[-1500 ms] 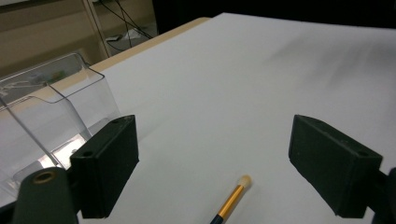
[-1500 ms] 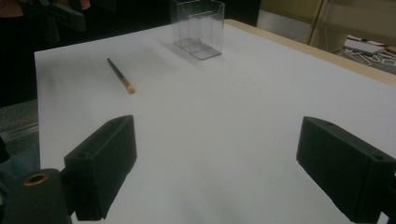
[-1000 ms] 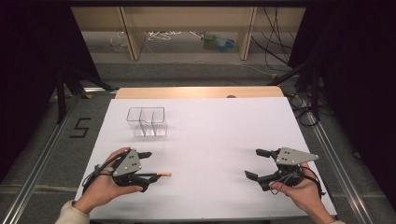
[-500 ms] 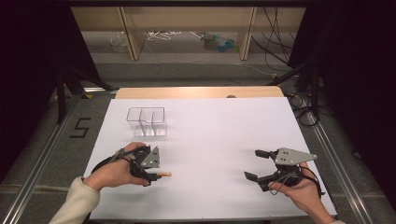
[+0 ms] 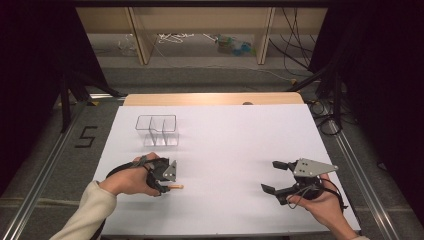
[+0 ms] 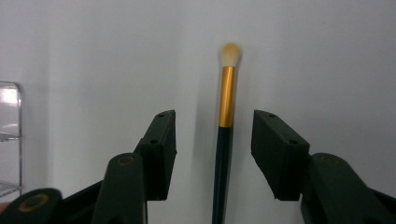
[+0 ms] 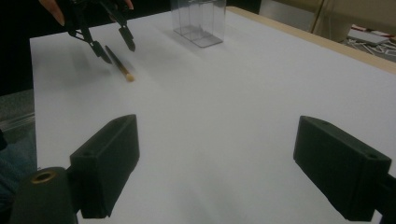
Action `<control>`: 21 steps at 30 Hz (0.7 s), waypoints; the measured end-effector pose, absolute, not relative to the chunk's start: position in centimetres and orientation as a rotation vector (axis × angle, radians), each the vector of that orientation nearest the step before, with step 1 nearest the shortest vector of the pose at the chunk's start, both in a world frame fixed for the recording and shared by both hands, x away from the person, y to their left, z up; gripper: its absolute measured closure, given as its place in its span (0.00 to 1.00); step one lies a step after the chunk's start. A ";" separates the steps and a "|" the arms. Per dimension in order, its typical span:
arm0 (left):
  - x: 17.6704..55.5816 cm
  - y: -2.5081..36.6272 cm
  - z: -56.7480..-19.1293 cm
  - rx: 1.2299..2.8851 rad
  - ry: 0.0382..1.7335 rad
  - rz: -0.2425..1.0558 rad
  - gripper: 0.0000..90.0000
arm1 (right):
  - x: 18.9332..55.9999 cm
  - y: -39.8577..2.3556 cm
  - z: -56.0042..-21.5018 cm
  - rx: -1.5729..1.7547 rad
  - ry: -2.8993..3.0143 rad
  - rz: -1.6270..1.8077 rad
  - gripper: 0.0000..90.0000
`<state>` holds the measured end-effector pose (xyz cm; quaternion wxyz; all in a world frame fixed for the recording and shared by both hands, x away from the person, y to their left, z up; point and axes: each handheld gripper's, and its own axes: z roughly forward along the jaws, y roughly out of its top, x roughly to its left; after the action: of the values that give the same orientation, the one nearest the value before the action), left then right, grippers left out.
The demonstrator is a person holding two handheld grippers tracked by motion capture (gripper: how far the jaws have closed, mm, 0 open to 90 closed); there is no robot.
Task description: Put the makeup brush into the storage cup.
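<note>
At the table's near left, our left gripper (image 6: 212, 140) straddles a makeup brush (image 6: 224, 130), jaws parted and touching nothing, apparently lined up for a grasp; our right gripper (image 5: 276, 176) waits wide open, empty, well apart.

Your slim makeup brush (image 6: 223, 140) has a dark, near-black handle, a gold metal band and pale cream bristles. It lies on a plain white table (image 5: 235, 145). The clear plastic divided box (image 5: 158, 130) far left is colourless. Both tools' jaws are black.
</note>
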<state>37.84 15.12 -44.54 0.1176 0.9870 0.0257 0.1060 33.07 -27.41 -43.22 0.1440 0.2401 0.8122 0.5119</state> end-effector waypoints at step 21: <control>38.8 14.7 -45.7 2.941 0.117 0.198 0.67 | 33.2 -27.3 -43.4 0.687 2.337 1.478 0.17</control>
<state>38.83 14.75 -45.68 0.0954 0.9924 0.0395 0.0669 33.15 -27.32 -43.36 0.1456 0.2384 0.8115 0.5133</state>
